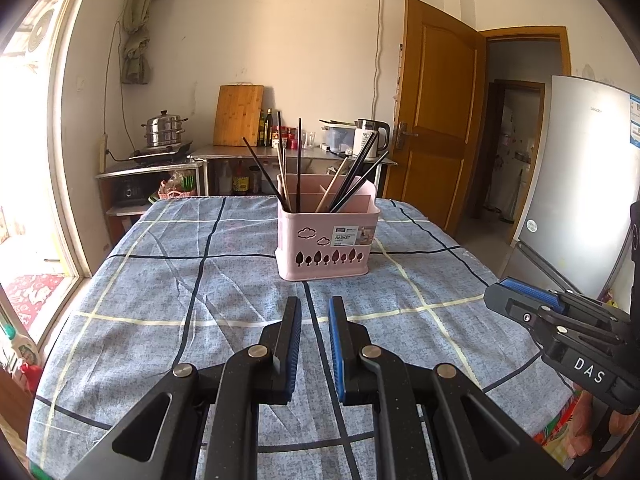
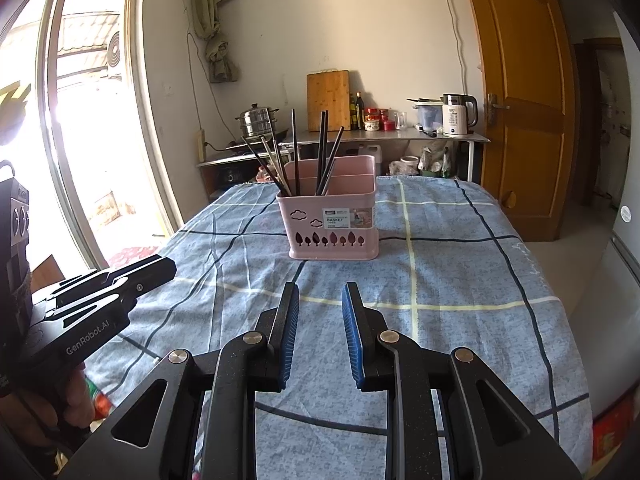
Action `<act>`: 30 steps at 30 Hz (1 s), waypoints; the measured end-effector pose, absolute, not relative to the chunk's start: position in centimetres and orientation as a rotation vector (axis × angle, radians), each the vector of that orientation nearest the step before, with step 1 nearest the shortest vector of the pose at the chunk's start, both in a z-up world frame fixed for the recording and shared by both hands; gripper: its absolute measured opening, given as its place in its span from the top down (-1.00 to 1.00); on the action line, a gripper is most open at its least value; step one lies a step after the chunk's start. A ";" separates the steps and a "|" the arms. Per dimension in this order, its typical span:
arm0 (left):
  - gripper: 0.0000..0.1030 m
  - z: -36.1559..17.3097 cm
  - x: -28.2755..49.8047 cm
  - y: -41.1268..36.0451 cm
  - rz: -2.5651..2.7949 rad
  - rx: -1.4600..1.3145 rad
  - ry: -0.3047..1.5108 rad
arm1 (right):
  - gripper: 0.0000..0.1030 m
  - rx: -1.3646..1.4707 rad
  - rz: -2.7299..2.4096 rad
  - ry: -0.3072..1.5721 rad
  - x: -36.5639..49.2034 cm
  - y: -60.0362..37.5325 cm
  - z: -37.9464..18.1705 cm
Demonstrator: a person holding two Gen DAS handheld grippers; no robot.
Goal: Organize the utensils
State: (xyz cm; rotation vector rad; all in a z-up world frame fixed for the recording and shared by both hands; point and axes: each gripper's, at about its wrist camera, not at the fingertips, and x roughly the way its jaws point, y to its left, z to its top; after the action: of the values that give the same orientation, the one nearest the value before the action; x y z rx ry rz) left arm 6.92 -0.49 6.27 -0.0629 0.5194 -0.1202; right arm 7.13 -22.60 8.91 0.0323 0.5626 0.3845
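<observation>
A pink utensil basket (image 1: 328, 240) (image 2: 332, 224) stands upright in the middle of the table, on a blue checked cloth (image 1: 200, 300) (image 2: 460, 280). Several dark and wooden chopsticks (image 1: 299, 160) (image 2: 322, 152) lean in its compartments. My left gripper (image 1: 315, 308) hovers over the cloth in front of the basket, apart from it; its blue pads stand a narrow gap apart with nothing between them. The right gripper (image 2: 321, 292) is beside it, a little wider open and also empty. Each one shows at the edge of the other's view: the right gripper (image 1: 520, 296), the left gripper (image 2: 152, 272).
Behind the table a metal counter (image 1: 296, 154) carries a cutting board (image 1: 239, 116), bottles, a kettle (image 2: 458, 114) and a steamer pot (image 1: 165, 128). A wooden door (image 1: 436, 112) and a fridge (image 1: 580, 200) are to the right, a bright window (image 2: 92, 120) to the left.
</observation>
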 end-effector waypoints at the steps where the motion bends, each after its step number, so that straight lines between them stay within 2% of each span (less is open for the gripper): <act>1: 0.75 6.2 6.9 -0.5 -0.119 -0.061 0.519 | 0.55 0.031 0.384 0.563 7.1 -22.6 8.9; 30: 0.75 6.2 6.2 -0.4 -0.110 -0.057 0.503 | 0.55 0.026 0.391 0.572 7.3 -22.5 8.8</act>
State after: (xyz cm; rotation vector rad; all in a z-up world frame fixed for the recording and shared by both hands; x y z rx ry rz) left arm 6.16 -0.43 6.24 -0.0567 0.5027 -0.1099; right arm 7.32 -22.45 8.76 0.0261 0.5725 0.3909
